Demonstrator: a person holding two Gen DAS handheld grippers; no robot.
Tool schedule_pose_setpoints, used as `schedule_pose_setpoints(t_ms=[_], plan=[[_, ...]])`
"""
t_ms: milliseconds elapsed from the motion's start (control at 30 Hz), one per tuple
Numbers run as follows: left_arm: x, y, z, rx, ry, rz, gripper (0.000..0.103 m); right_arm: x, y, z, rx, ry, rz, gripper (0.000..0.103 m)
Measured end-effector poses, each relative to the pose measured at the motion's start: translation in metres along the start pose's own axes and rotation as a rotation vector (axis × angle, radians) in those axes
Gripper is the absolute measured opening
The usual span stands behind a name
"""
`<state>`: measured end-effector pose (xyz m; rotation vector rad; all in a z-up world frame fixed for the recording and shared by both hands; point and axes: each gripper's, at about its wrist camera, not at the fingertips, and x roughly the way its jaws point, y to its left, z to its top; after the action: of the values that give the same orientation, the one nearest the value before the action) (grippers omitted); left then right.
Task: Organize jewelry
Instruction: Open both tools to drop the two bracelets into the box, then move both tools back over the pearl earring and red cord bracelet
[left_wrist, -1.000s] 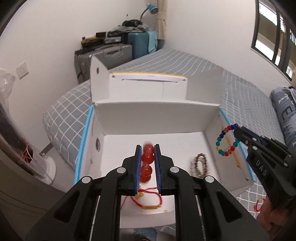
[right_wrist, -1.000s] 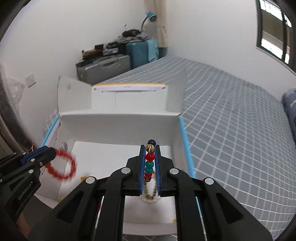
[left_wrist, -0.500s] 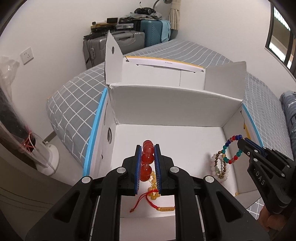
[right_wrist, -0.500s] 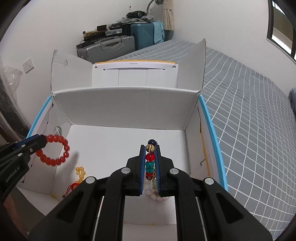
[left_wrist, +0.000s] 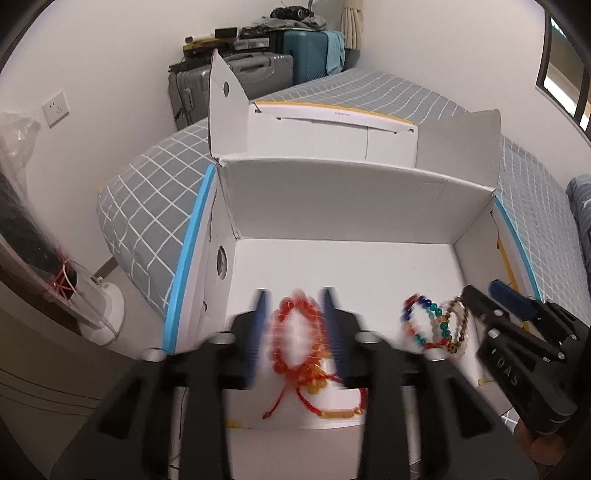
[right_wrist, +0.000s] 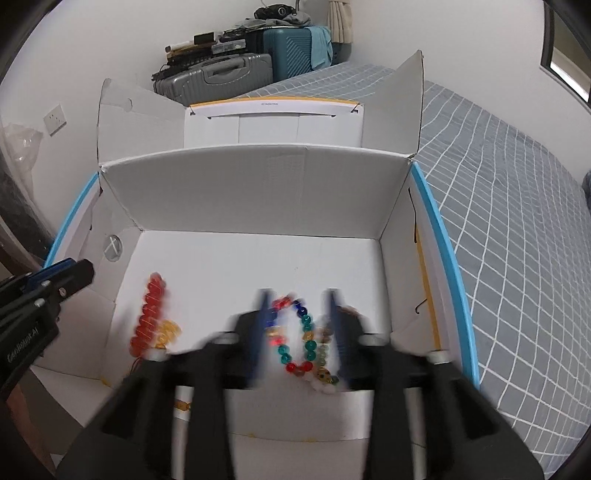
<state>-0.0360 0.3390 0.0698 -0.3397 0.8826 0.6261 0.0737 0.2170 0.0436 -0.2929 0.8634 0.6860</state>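
Note:
A white cardboard box (left_wrist: 332, 192) stands open on the bed, and both grippers reach into it. My left gripper (left_wrist: 293, 299) is blurred, its jaws opening; the red bead bracelet (left_wrist: 295, 332) drops loose between them, clear of the pads. Under it lie a red cord bracelet (left_wrist: 317, 400) and amber beads. My right gripper (right_wrist: 297, 295) is opening too, with the multicoloured bead bracelet (right_wrist: 299, 339) loose between its fingers, over a brown bead bracelet (left_wrist: 458, 325). The other view shows each gripper from the side: the right gripper (left_wrist: 484, 293), the left gripper (right_wrist: 74, 267).
The box's flaps (right_wrist: 402, 99) stand up at the back and sides, with blue tape (right_wrist: 443, 240) along the rims. A grey checked bedcover (right_wrist: 517, 221) spreads to the right. Suitcases (right_wrist: 221, 77) stand against the far wall. A wall socket (left_wrist: 55, 109) is at the left.
Both grippers sank into the box and have now opened. The red bracelet and the multicoloured bracelet, pinched before, hang free and are dropping toward the box floor.

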Motion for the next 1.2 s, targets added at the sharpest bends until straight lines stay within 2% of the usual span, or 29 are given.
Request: schedule_pose_setpoints(t_ms=[67,133,167,233,300,433,567,767,1000,1200], plan=[[-0.005,0.000,0.000,0.001,-0.023,0.010,0.055,-0.005,0.000,0.001,0.007,-0.018,0.005,0.061],[-0.007,0.000,0.001,-0.003,-0.032,0.012,0.066,-0.010,-0.002,0.002,0.017,-0.035,0.011,0.072],[-0.009,0.001,0.002,-0.005,-0.041,0.013,0.072,-0.013,-0.003,0.003,0.022,-0.041,0.012,0.075],[-0.012,0.000,0.002,-0.006,-0.051,0.024,0.076,-0.018,-0.007,0.004,0.034,-0.051,0.006,0.082],[-0.015,0.000,0.003,-0.004,-0.059,0.026,0.086,-0.022,-0.010,0.004,0.048,-0.064,0.002,0.087],[-0.018,-0.004,0.004,0.007,-0.066,0.032,0.093,-0.035,-0.021,0.002,0.065,-0.101,-0.008,0.095],[-0.029,-0.007,0.007,-0.015,-0.098,0.013,0.097,-0.047,-0.032,-0.001,0.072,-0.112,-0.023,0.095],[-0.042,-0.022,0.007,-0.023,-0.115,-0.024,0.097,-0.073,-0.058,-0.008,0.101,-0.134,-0.061,0.095],[-0.052,-0.066,0.004,0.024,-0.112,-0.074,0.097,-0.111,-0.100,-0.024,0.156,-0.167,-0.116,0.095],[-0.078,-0.127,0.001,0.112,-0.128,-0.154,0.097,-0.143,-0.144,-0.044,0.214,-0.163,-0.179,0.095]])
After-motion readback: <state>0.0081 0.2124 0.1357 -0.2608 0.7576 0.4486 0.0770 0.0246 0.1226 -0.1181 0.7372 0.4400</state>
